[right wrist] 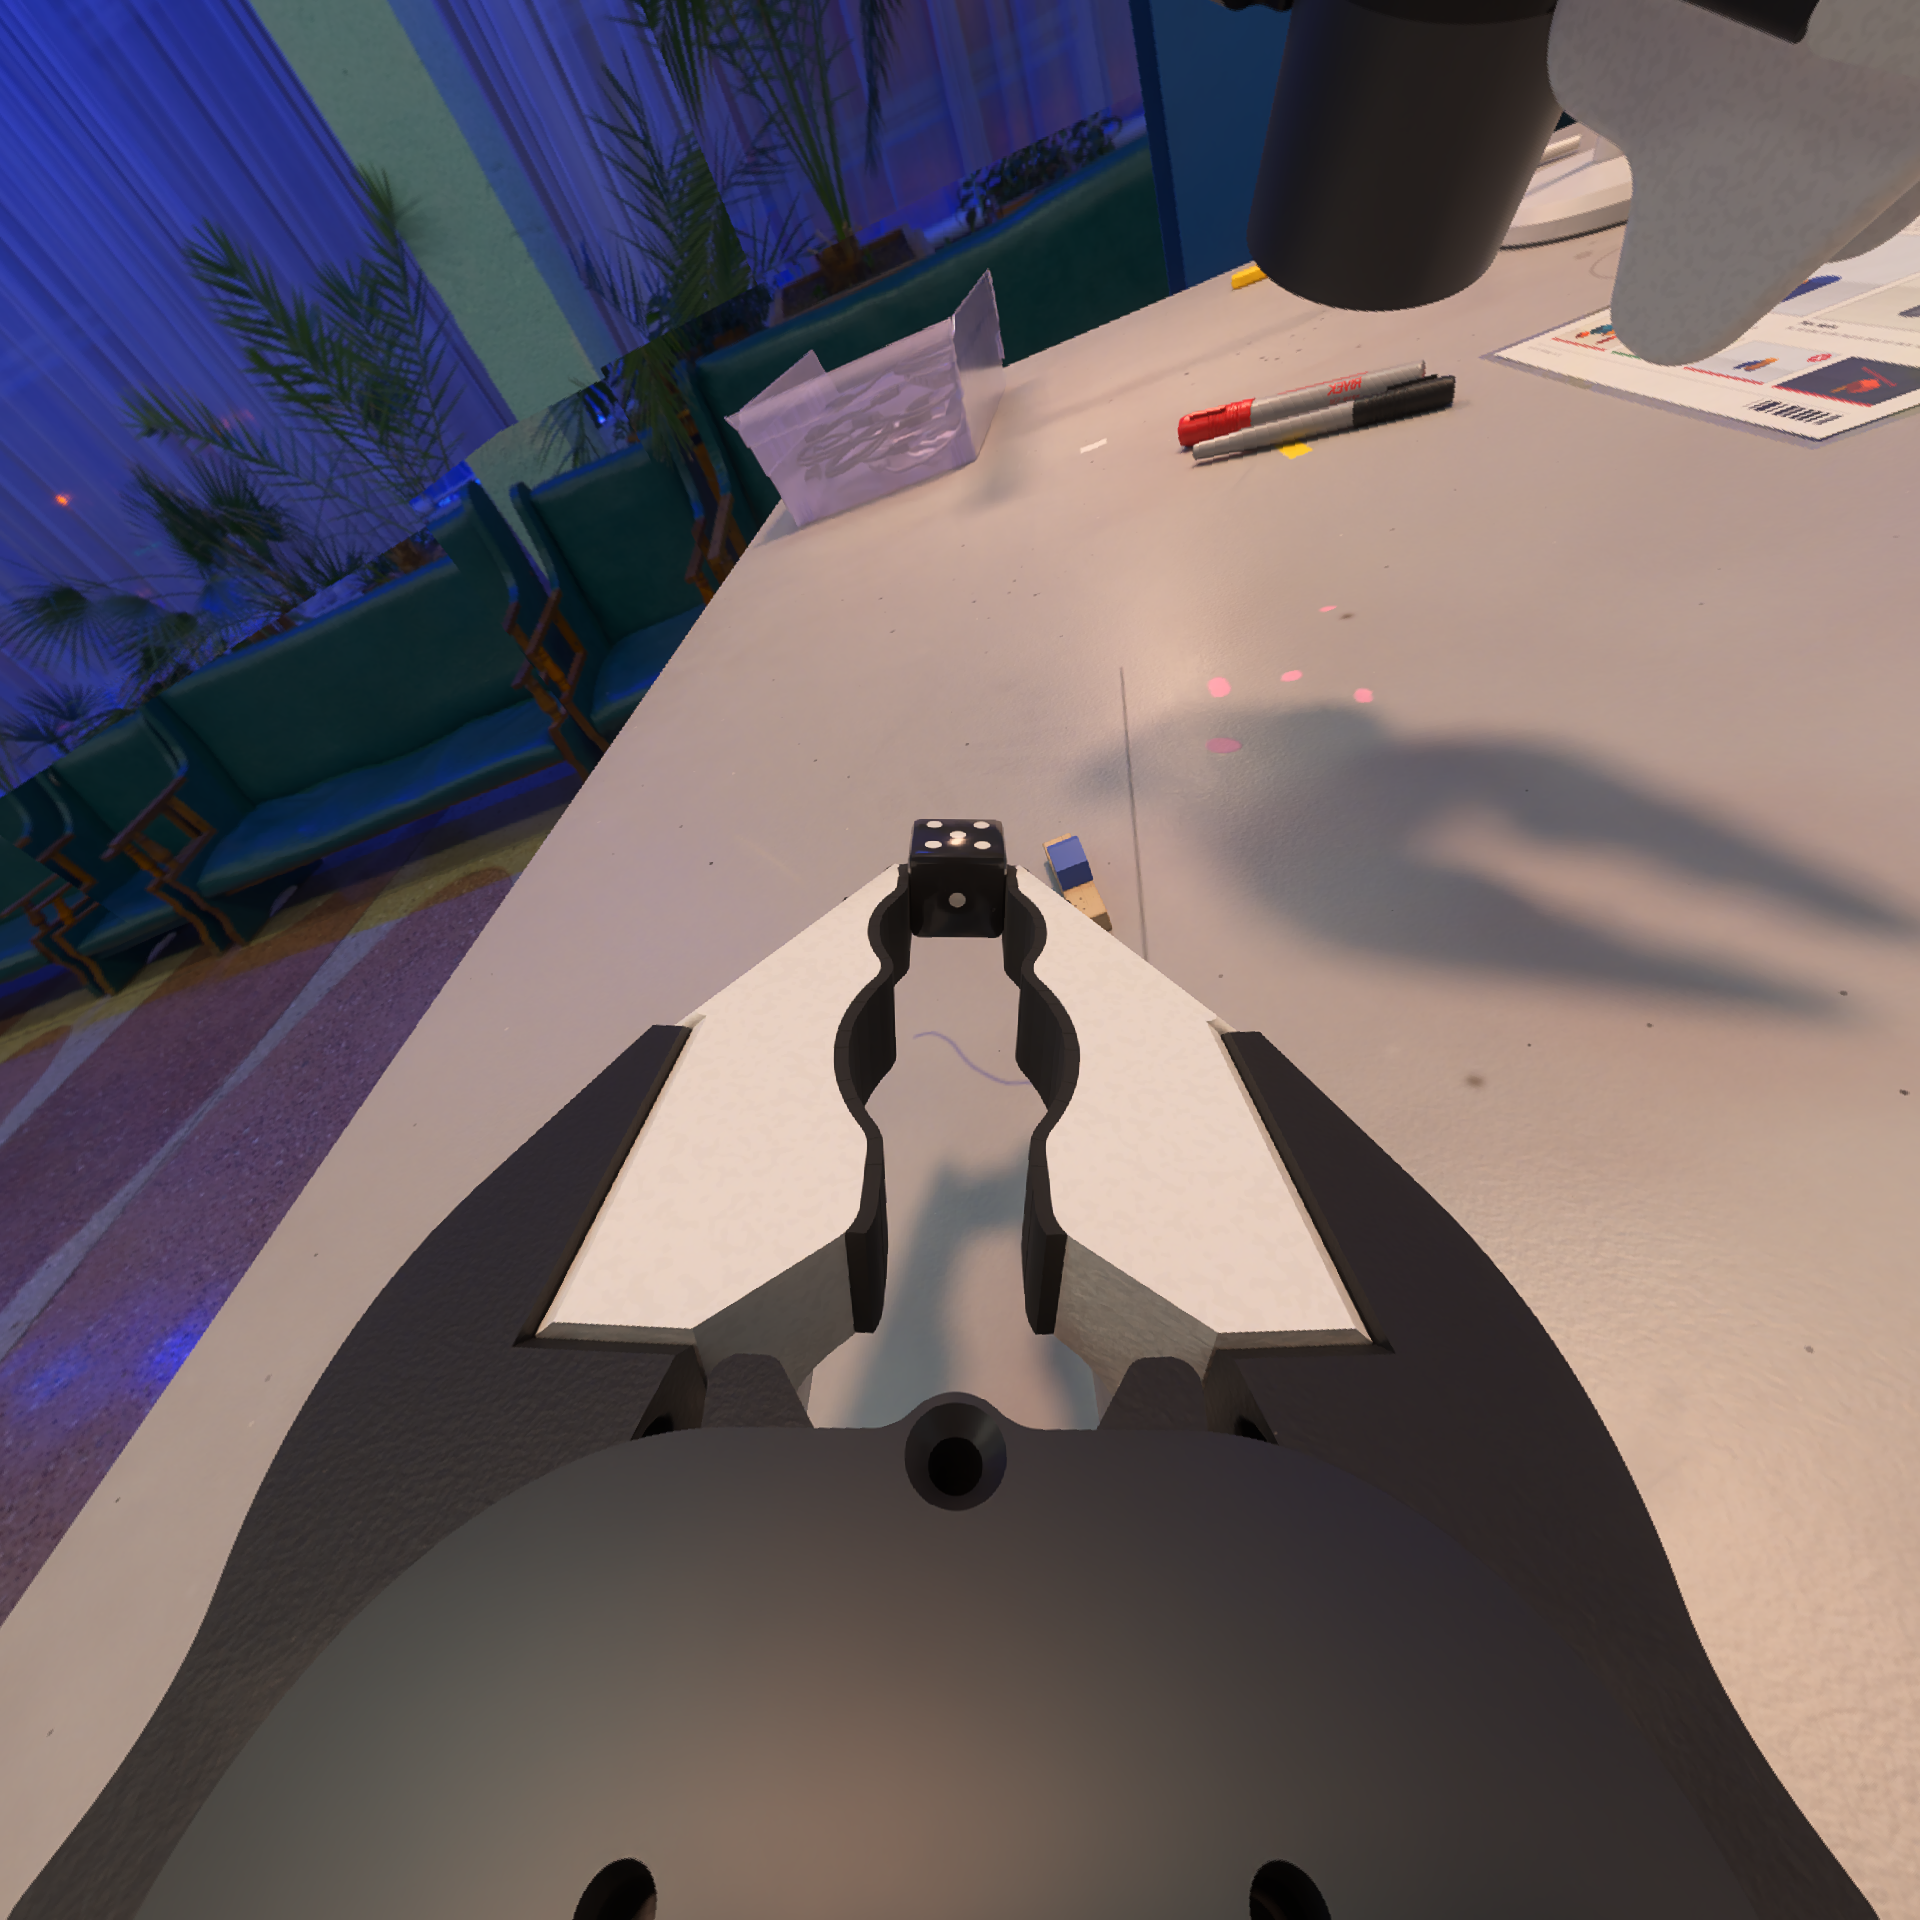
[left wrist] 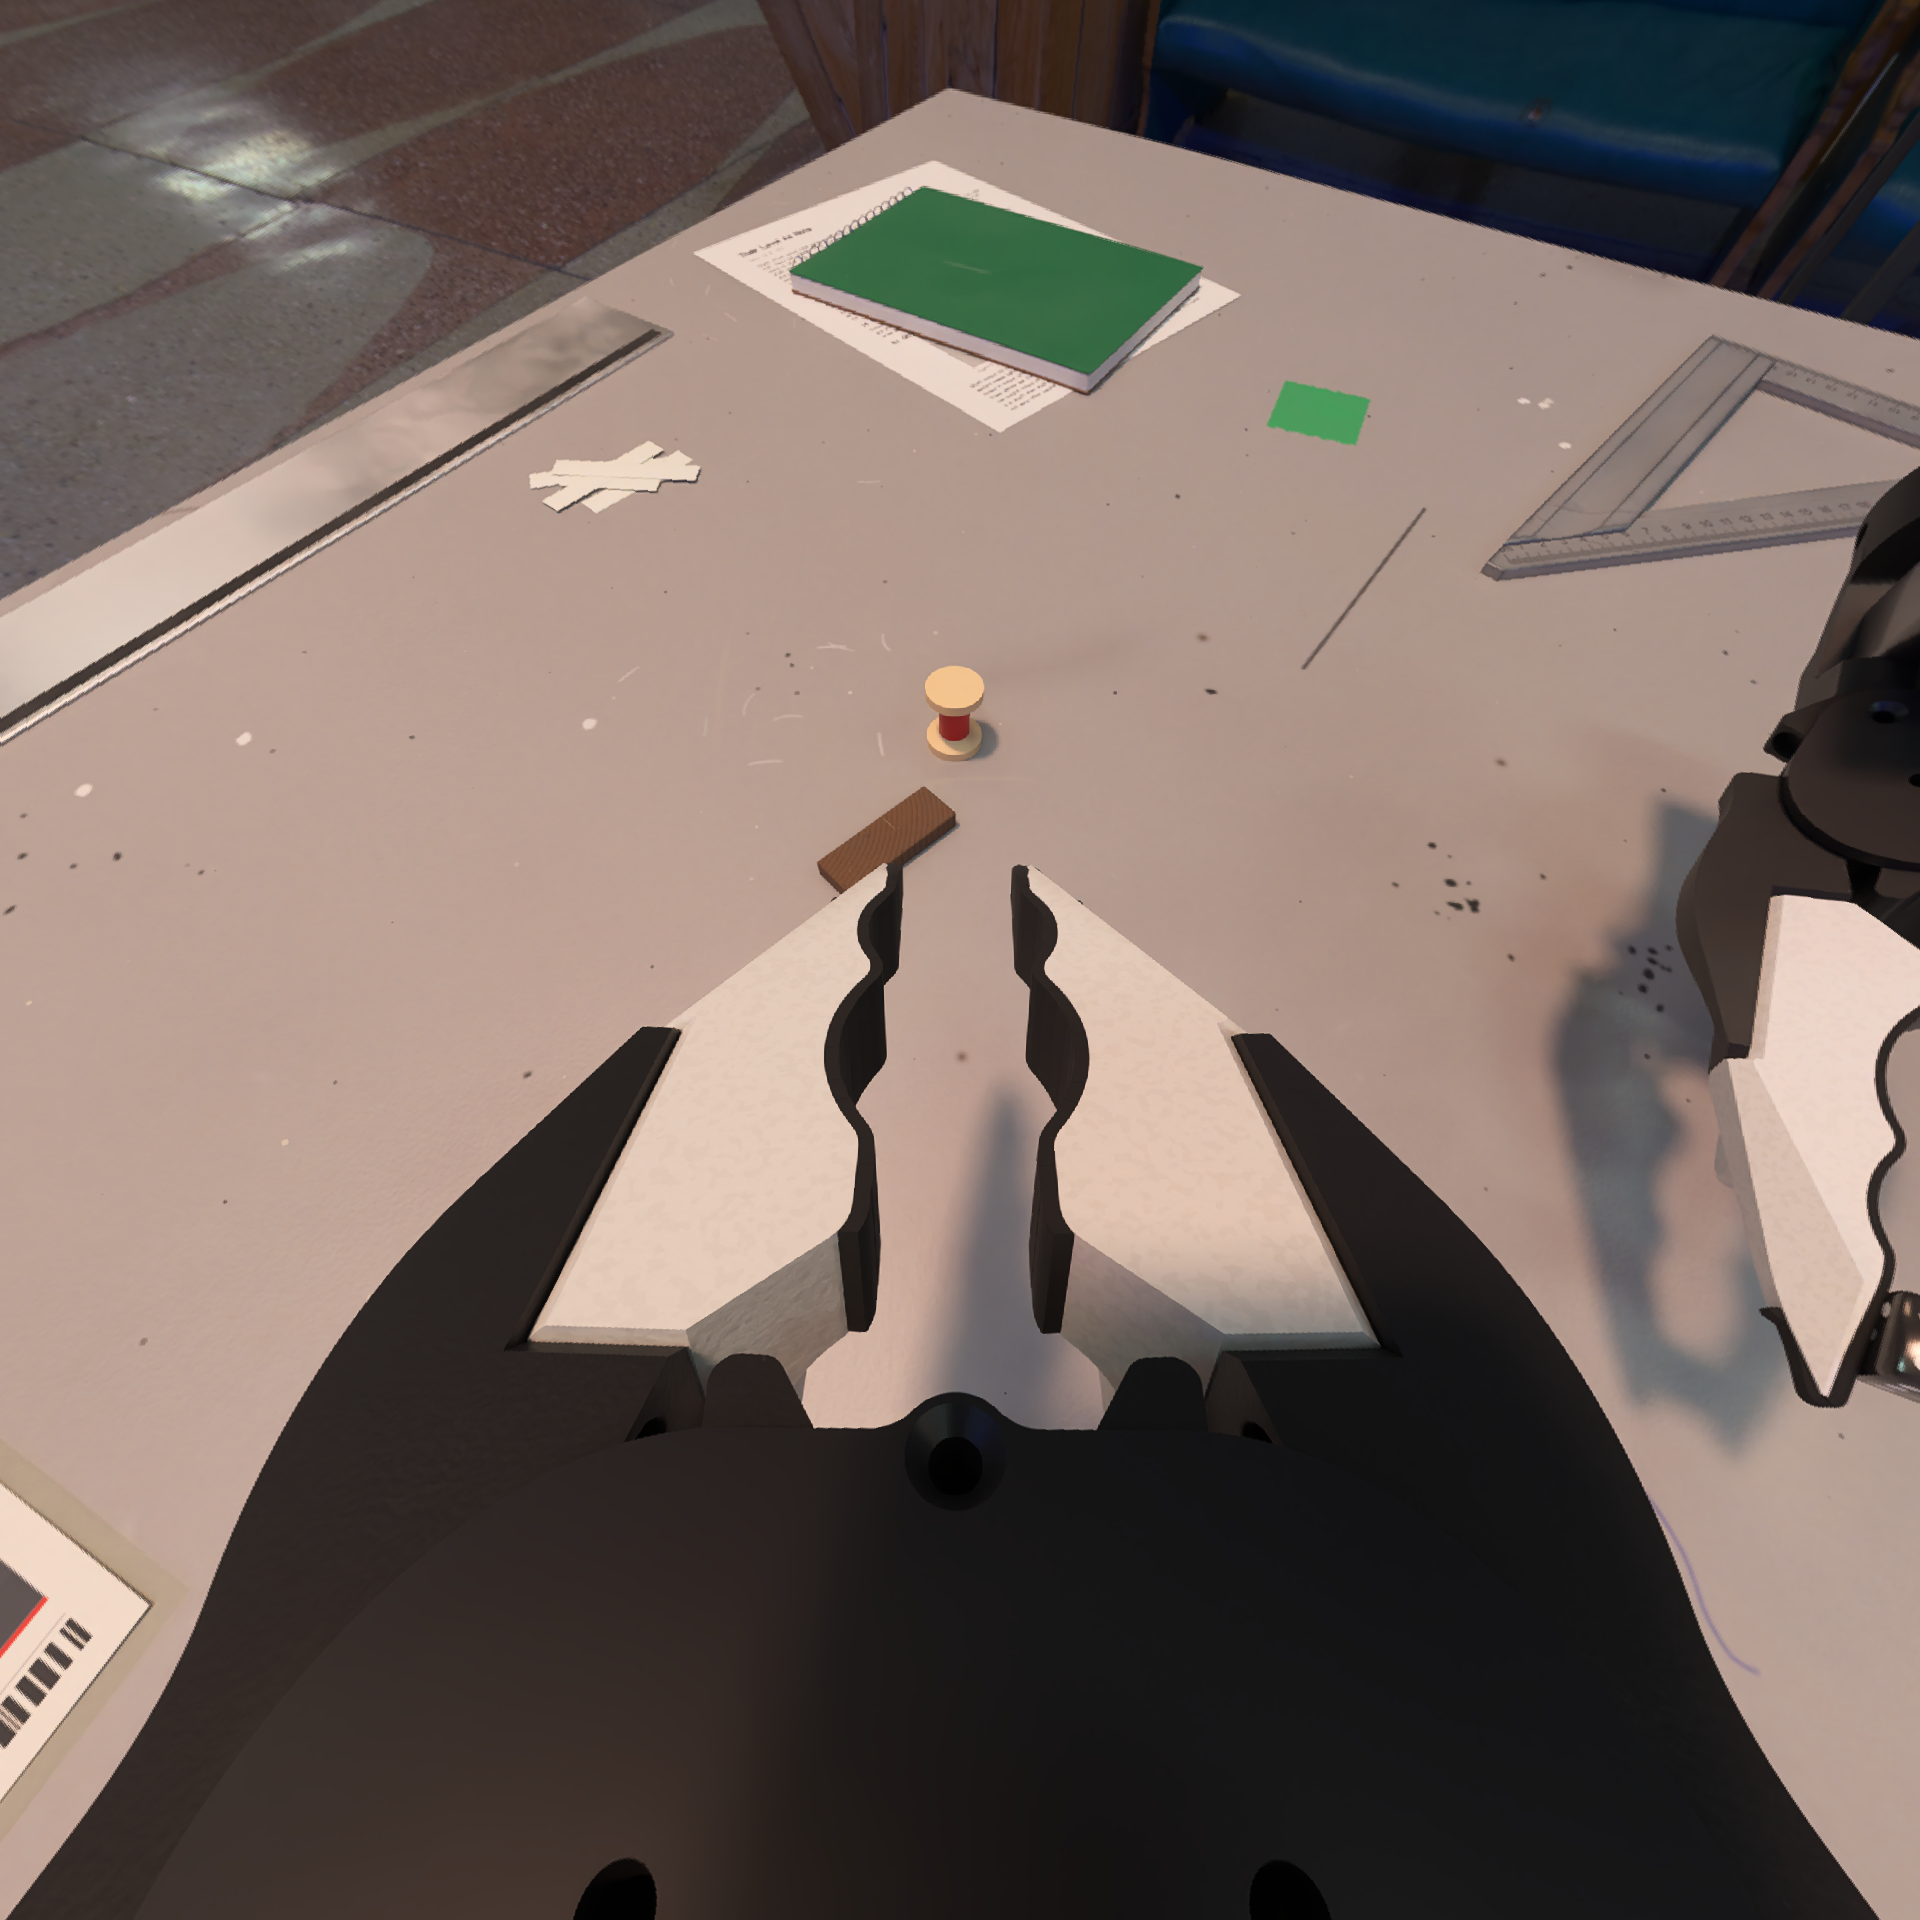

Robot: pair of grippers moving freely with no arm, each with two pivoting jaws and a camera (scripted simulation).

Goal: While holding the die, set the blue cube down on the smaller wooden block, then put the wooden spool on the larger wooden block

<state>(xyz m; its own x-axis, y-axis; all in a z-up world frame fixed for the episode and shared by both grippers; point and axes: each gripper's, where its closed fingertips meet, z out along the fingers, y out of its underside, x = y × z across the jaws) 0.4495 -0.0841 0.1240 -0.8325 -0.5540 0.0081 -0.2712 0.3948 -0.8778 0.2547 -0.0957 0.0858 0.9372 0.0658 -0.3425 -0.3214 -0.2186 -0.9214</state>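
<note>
In the left wrist view, a wooden spool (left wrist: pixel 954 713) with red thread stands upright on the grey table. A flat dark brown wooden block (left wrist: pixel 886 837) lies just in front of it, by my left fingertip. My left gripper (left wrist: pixel 957 879) is open and empty, above the table short of the block. In the right wrist view, my right gripper (right wrist: pixel 956 894) is shut on a black die (right wrist: pixel 957 871) with white pips. Just right of it, a blue cube (right wrist: pixel 1067 861) sits on a small pale wooden block (right wrist: pixel 1088 902). The right gripper also shows at the right edge of the left wrist view (left wrist: pixel 1829 1091).
A green notebook (left wrist: pixel 997 275) on a paper sheet, a green square (left wrist: pixel 1318 412), tape strips (left wrist: pixel 613 478), a metal ruler (left wrist: pixel 312 499) and a set square (left wrist: pixel 1704 468) lie farther off. Two markers (right wrist: pixel 1314 407), a clear plastic bag (right wrist: pixel 883 416) and a printed sheet (right wrist: pixel 1756 374) lie beyond the right gripper. The table edge (right wrist: pixel 623 748) runs left.
</note>
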